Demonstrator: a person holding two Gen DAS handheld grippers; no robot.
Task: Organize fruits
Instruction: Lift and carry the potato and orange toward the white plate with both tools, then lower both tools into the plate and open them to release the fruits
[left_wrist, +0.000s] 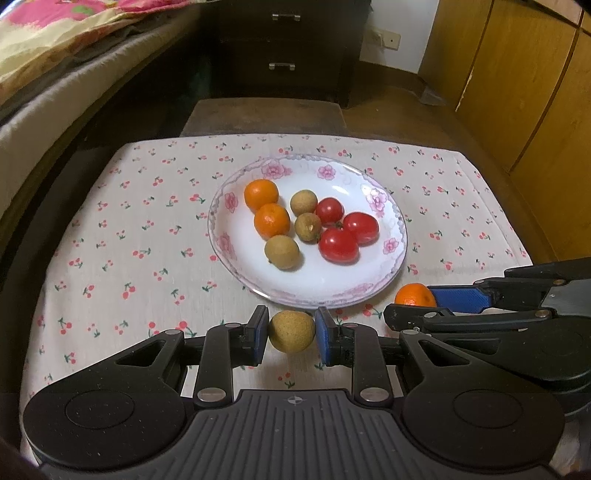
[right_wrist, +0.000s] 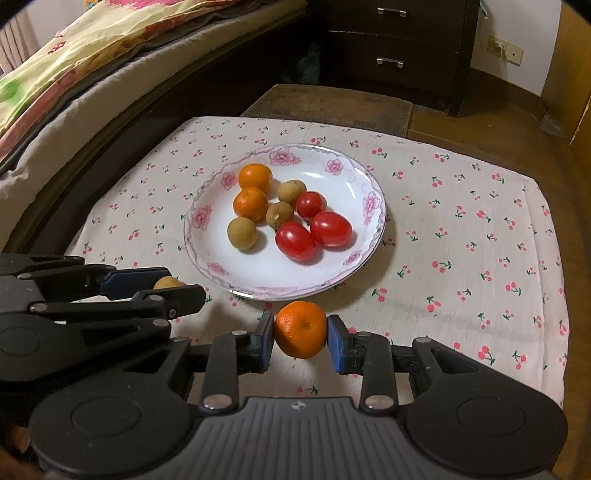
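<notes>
A white floral plate (left_wrist: 369, 280) (right_wrist: 258, 273) sits mid-table, holding two tangerines (left_wrist: 261, 194), three longans (left_wrist: 282, 252) and three red tomatoes (left_wrist: 338, 245). My left gripper (left_wrist: 291, 334) is shut on a brown longan (left_wrist: 291, 331) just in front of the plate's near rim; that longan also shows in the right wrist view (right_wrist: 168, 283). My right gripper (right_wrist: 300, 338) is shut on a tangerine (right_wrist: 301, 329), beside the left one near the plate's front edge. That tangerine also shows in the left wrist view (left_wrist: 414, 294).
A cherry-print cloth (left_wrist: 129, 229) (right_wrist: 461, 221) covers the table. A bed with a patterned quilt (right_wrist: 74, 55) runs along the left. A dark drawer chest (left_wrist: 282, 48) stands behind, wooden cabinets (left_wrist: 517, 81) at the right.
</notes>
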